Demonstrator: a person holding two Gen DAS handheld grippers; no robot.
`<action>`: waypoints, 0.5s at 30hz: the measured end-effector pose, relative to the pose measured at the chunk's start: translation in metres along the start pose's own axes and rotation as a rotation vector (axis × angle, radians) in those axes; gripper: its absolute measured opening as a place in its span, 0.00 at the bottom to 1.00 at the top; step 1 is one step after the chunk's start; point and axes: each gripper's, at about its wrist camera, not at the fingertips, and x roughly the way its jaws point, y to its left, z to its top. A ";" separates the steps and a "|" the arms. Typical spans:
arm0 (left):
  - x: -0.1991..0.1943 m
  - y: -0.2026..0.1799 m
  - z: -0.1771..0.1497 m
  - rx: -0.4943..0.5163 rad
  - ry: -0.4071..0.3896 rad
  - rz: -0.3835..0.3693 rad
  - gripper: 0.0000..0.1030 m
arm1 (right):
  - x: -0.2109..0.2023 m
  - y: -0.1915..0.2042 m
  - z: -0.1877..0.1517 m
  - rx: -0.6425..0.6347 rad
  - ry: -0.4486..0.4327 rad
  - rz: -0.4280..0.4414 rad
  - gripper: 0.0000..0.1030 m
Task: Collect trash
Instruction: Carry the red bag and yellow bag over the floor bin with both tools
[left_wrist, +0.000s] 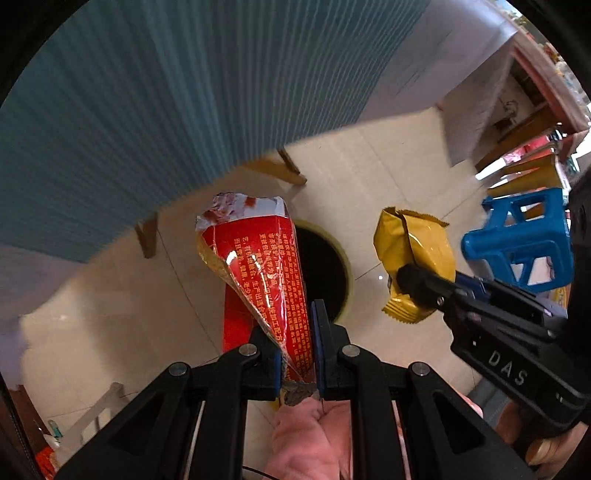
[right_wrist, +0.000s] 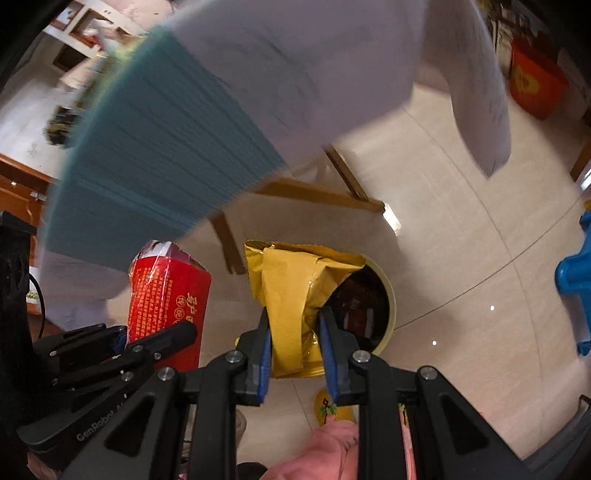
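My left gripper (left_wrist: 298, 350) is shut on a red snack wrapper (left_wrist: 258, 266) with yellow print, held above the floor; the wrapper also shows in the right wrist view (right_wrist: 166, 299). My right gripper (right_wrist: 295, 350) is shut on a yellow foil wrapper (right_wrist: 291, 295), which also shows in the left wrist view (left_wrist: 413, 258). A round trash bin with a pale yellow rim (right_wrist: 389, 295) and dark inside stands on the floor right below both wrappers. In the left wrist view the bin (left_wrist: 325, 273) is partly hidden behind the red wrapper.
A table with a teal and white cloth (left_wrist: 147, 110) hangs over the scene, its wooden legs (right_wrist: 229, 240) near the bin. A blue plastic stool (left_wrist: 524, 240) stands to the right on the beige tile floor. A red box (right_wrist: 535, 85) sits far back.
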 end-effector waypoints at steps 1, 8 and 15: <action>0.014 0.001 0.000 -0.008 0.006 0.002 0.11 | 0.011 -0.007 -0.002 0.003 0.002 -0.004 0.22; 0.100 0.000 0.000 -0.008 0.038 0.020 0.11 | 0.083 -0.048 -0.022 0.040 0.015 -0.019 0.22; 0.138 0.005 0.001 -0.019 0.067 0.042 0.25 | 0.118 -0.068 -0.033 0.066 0.022 -0.031 0.22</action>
